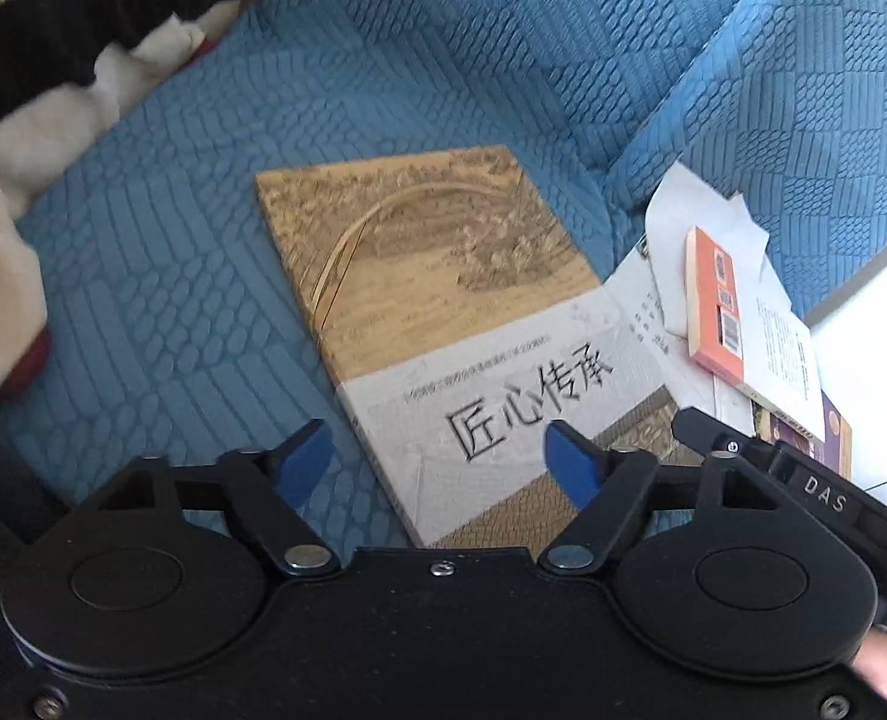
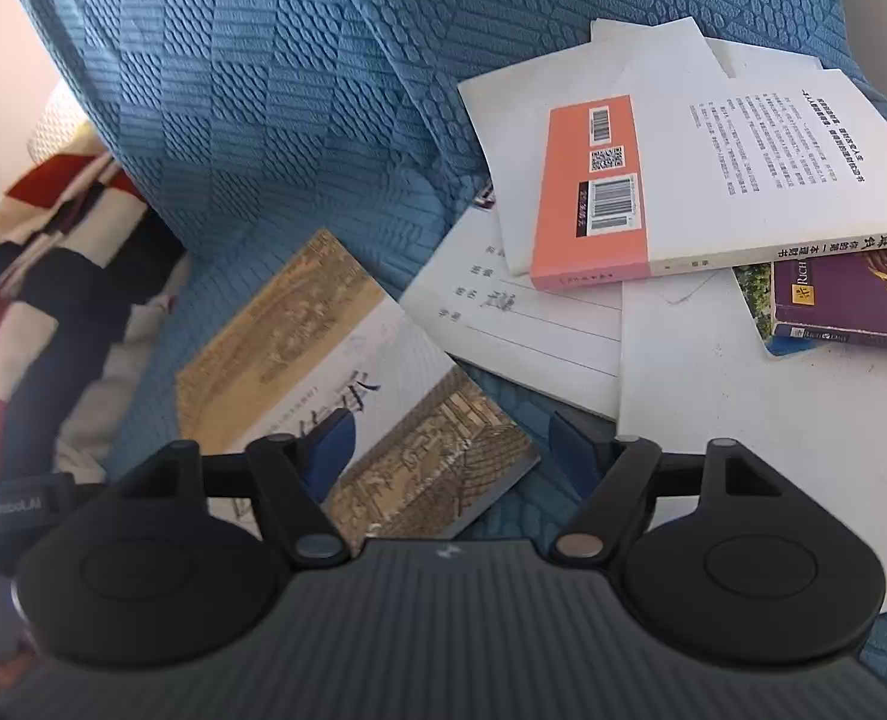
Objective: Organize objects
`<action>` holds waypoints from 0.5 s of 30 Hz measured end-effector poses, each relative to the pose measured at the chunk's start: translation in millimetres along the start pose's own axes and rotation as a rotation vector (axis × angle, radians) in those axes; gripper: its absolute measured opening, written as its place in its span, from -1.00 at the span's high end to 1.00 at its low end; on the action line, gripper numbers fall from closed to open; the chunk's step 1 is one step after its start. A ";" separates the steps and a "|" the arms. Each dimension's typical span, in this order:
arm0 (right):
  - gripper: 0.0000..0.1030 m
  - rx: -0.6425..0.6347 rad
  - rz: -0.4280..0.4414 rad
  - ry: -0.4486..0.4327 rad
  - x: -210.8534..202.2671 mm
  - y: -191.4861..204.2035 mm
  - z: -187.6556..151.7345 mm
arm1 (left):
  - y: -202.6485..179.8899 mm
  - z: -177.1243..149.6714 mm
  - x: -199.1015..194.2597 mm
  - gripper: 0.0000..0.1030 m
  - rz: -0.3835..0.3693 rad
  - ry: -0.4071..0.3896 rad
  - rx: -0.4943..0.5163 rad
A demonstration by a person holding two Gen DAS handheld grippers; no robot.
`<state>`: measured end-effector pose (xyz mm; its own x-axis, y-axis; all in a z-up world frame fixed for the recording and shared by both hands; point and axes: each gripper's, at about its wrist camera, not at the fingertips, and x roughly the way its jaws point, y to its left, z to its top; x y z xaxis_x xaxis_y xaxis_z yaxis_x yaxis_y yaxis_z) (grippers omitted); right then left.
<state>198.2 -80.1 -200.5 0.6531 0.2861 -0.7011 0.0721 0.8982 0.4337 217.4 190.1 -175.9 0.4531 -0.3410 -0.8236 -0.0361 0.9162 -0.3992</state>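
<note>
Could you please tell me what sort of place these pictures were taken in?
Probably a living room at home: a sofa with a blue quilted cover, a patchwork blanket lying on it, and books and loose papers scattered over the seat.

Both wrist views angled down, close over blue sofa cover; shared: tan book, orange-backed book.

blue quilted sofa cover | checkered blanket, left edge, crumpled on the cover

Blue quilted sofa cover carries tan book, loose white papers, checkered blanket.
</note>
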 end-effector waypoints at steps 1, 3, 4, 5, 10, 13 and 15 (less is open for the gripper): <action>-0.37 -0.008 -0.006 0.006 1.4 1.1 -0.6 | 1.2 -2.0 -0.3 -0.32 -0.004 0.009 -0.011; -0.34 -0.013 -0.006 0.029 5.2 2.5 -3.4 | 2.8 -6.0 -0.2 -0.28 -0.029 0.015 -0.014; -0.32 -0.032 -0.016 0.025 5.6 5.3 -4.7 | 3.5 -7.4 0.7 -0.26 -0.033 0.022 -0.018; -0.31 -0.054 -0.028 0.025 6.0 8.4 -6.1 | 4.5 -8.7 1.6 -0.26 -0.037 0.032 -0.027; -0.17 -0.090 -0.060 0.022 5.3 13.5 -10.1 | 12.3 -12.9 2.4 -0.36 -0.095 0.073 -0.081; -0.18 -0.067 -0.030 0.031 2.8 11.6 -10.8 | 13.9 -16.8 0.1 -0.40 -0.113 0.089 -0.098; -0.18 -0.061 -0.004 0.043 1.1 11.5 -11.8 | 14.4 -20.3 -2.2 -0.44 -0.116 0.092 -0.098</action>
<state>190.9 -65.5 -203.0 0.6200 0.2952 -0.7270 0.0282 0.9176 0.3966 197.8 199.8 -188.0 0.3759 -0.4654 -0.8013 -0.0767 0.8461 -0.5274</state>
